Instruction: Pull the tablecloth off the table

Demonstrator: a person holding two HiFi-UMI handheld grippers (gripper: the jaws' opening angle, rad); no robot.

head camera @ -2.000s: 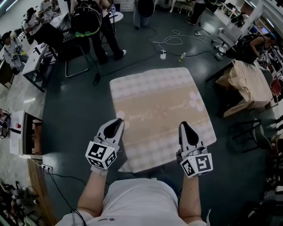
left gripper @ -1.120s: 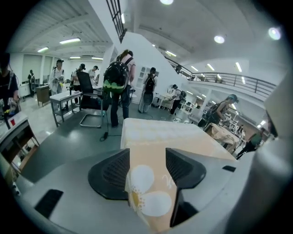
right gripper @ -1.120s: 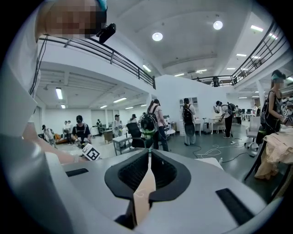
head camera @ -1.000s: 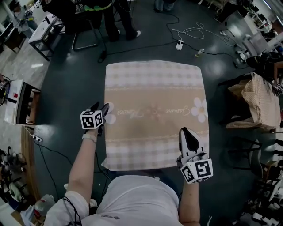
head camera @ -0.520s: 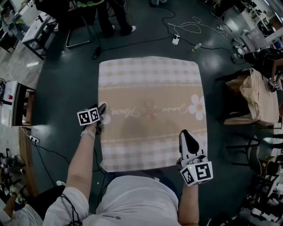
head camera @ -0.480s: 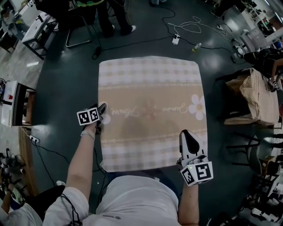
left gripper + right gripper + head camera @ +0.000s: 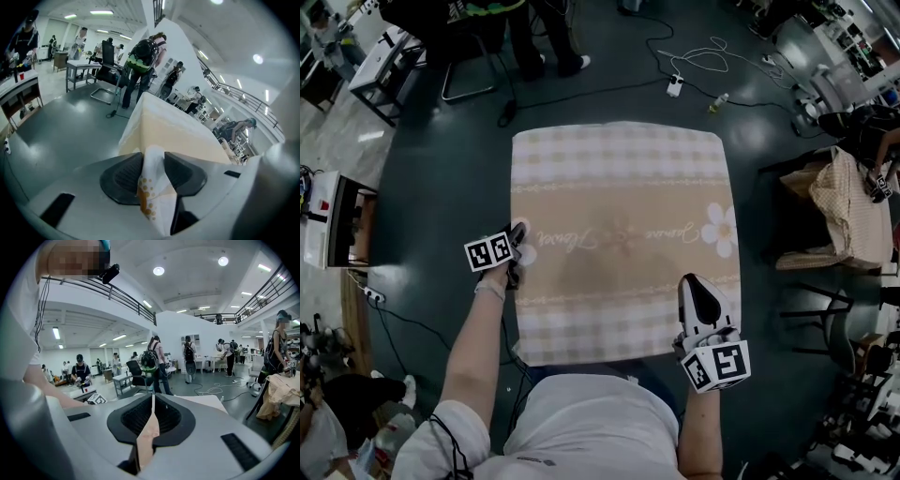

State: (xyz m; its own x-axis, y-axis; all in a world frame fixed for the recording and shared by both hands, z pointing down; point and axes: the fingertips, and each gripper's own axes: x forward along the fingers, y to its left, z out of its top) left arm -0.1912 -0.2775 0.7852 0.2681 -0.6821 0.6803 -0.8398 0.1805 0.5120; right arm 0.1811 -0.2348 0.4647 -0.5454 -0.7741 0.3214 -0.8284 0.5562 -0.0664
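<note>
Pinched a fold at the tablecloth [image 7: 619, 216] left edge in left gripper [image 7: 517, 232], with jaws just closing onto it. Clamped near edge in right gripper [image 7: 698, 283], with jaws nearly together.

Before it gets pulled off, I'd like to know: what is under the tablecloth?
The tablecloth lies flat and square with its borders hanging down, so a table must bear it, but the table itself is fully covered. Only dark floor shows around it.

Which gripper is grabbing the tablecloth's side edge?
The left gripper, whose jaws have just closed on the tablecloth at its left edge; the right gripper holds near the front corner.
</note>
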